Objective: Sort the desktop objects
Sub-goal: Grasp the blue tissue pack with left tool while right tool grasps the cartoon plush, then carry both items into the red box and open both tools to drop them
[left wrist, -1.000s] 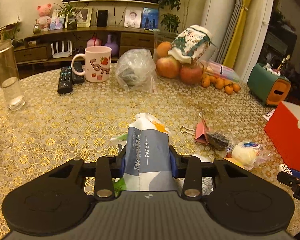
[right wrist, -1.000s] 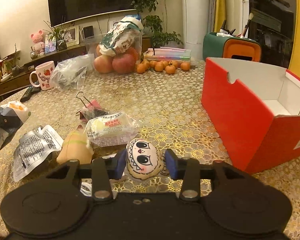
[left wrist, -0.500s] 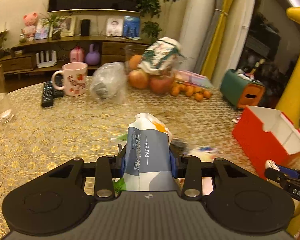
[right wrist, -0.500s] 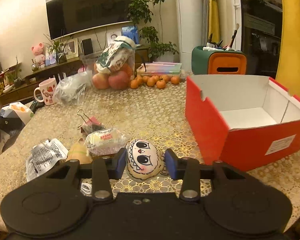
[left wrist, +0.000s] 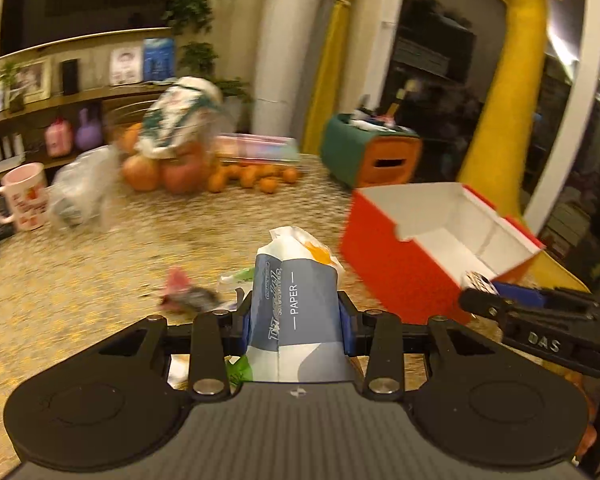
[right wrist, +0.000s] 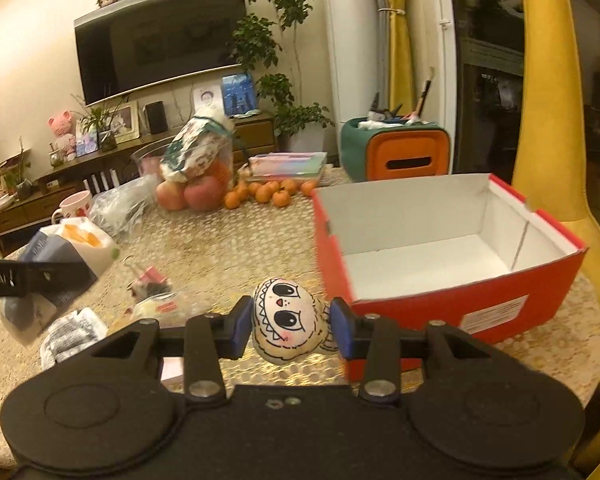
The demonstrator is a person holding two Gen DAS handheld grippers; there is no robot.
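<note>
My left gripper [left wrist: 296, 320] is shut on a blue and white tissue paper pack [left wrist: 296, 300] and holds it above the table; the pack also shows in the right wrist view [right wrist: 66, 254]. My right gripper [right wrist: 290, 326] is shut on a small plush doll face with big eyes [right wrist: 286, 318], lifted beside the open red box [right wrist: 440, 276]. The box is empty, white inside, and shows to the right in the left wrist view [left wrist: 432, 236]. The right gripper [left wrist: 540, 320] appears at the right edge of the left wrist view.
A pink binder clip [right wrist: 148, 280], snack packets [right wrist: 74, 330] and wrappers lie on the lace tablecloth. Apples in a bag [right wrist: 196, 192], small oranges [right wrist: 268, 194], a pink mug [right wrist: 74, 206], a plastic bag [right wrist: 120, 208] and a green-orange holder [right wrist: 396, 152] stand at the back.
Both grippers rose and swung right toward the red box, each keeping its object. The box now looks nearer and its inside is in full view.
</note>
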